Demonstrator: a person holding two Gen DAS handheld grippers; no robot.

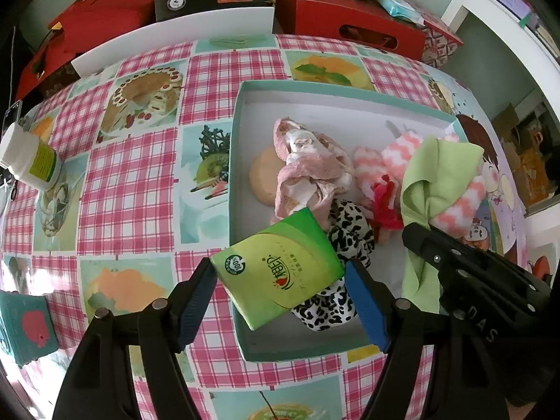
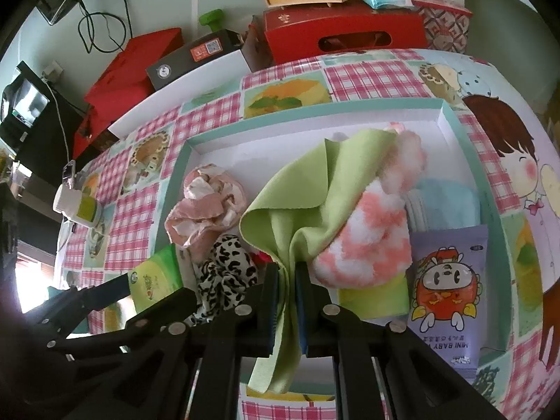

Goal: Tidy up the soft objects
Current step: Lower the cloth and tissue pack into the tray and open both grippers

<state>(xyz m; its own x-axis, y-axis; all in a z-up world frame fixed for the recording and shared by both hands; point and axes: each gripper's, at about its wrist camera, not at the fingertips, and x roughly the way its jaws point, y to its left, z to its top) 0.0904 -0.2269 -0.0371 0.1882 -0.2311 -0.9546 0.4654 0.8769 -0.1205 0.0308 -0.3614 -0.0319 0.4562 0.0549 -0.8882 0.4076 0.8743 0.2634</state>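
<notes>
Left wrist: left tool [image 1: 280,281] pinches a glossy green tissue pack [image 1: 278,273]; right tool [image 2: 286,301] pinches soft green cloth [image 2: 297,203].

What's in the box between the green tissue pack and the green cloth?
The leopard-print scrunchie lies between the tissue pack and the green cloth; the right wrist view shows it best.

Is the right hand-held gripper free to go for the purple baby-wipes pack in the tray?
Probably not yet: the right hand-held gripper is shut on the green cloth. The purple baby-wipes pack lies uncovered just beside it, so the way looks free once the cloth is dropped.
</notes>
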